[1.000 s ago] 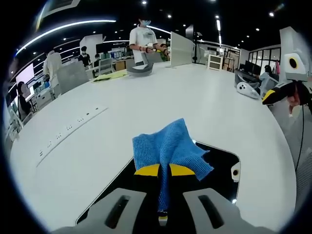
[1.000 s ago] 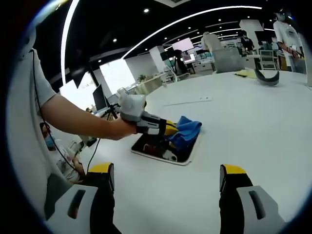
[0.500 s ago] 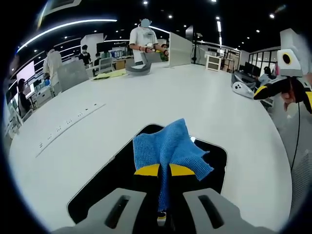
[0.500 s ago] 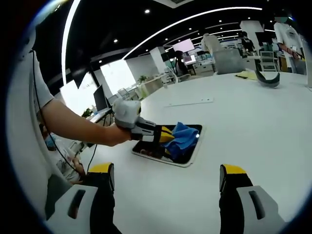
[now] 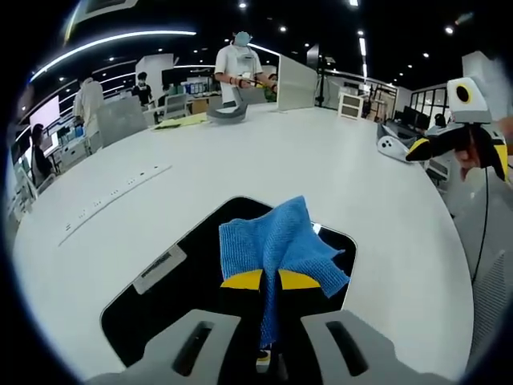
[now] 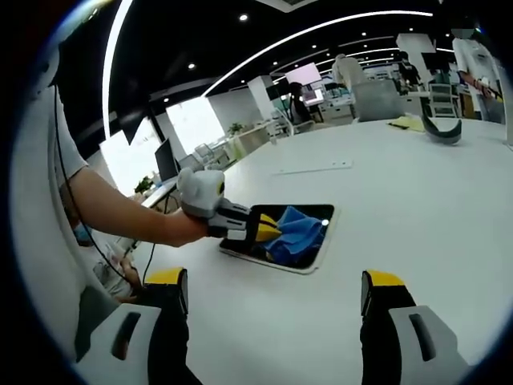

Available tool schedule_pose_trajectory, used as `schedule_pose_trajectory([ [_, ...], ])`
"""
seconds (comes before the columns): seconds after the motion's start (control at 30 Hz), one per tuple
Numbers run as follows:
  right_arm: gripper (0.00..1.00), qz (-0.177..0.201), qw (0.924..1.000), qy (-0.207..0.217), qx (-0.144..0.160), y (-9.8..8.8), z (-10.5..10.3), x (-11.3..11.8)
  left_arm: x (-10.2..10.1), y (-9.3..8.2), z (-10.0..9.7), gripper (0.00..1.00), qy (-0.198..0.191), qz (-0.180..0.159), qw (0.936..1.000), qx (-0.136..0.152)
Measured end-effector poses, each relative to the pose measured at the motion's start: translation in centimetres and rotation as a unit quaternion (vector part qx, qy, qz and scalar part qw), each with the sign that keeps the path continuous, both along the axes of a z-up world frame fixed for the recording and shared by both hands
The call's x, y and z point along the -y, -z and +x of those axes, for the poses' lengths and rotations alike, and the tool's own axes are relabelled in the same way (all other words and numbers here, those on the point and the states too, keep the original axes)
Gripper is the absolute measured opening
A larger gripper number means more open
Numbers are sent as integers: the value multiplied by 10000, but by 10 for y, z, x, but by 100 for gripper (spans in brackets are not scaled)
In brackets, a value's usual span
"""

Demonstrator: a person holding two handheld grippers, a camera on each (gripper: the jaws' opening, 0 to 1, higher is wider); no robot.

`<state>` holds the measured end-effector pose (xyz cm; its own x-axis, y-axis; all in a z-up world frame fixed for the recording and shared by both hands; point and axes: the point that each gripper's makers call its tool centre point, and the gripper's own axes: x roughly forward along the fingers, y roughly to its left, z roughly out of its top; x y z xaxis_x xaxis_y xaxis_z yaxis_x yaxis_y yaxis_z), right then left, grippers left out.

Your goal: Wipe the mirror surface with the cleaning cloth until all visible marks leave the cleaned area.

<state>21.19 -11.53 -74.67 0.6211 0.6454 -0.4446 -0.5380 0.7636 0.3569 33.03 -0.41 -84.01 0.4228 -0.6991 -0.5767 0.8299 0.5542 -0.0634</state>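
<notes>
**Cloth grip thin, mirror free to slide**

Left tongs (image 5: 268, 281) clamped on blue cloth (image 5: 280, 245), pressed onto dark mirror (image 5: 172, 301) directly beneath and ahead. Right tongs (image 6: 276, 301) spread wide, empty, hovering well off over the white surface (image 6: 417, 208). Risk, by judgement: only a fold pinched, so could slip free mid-stroke; unbraced mirror could skid under a hard push; yellow tips could scrape glass.

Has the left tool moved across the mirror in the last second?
Yes. In the right gripper view the left tool, shut on the blue cloth, has drawn back toward the person along the mirror, away from its far edge.
</notes>
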Motion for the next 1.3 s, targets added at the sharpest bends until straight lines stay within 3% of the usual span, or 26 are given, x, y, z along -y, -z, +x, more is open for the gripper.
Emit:
schedule_pose_trajectory([
  [0.37, 88, -1, 10000, 9, 13, 1, 2, 2, -2, -1, -19, 3, -62, -84, 9999, -76],
  [1.3, 89, 56, 9999, 60, 126, -6, 4, 0, -1, 0, -41, 3, -71, -99, 9998, -152],
])
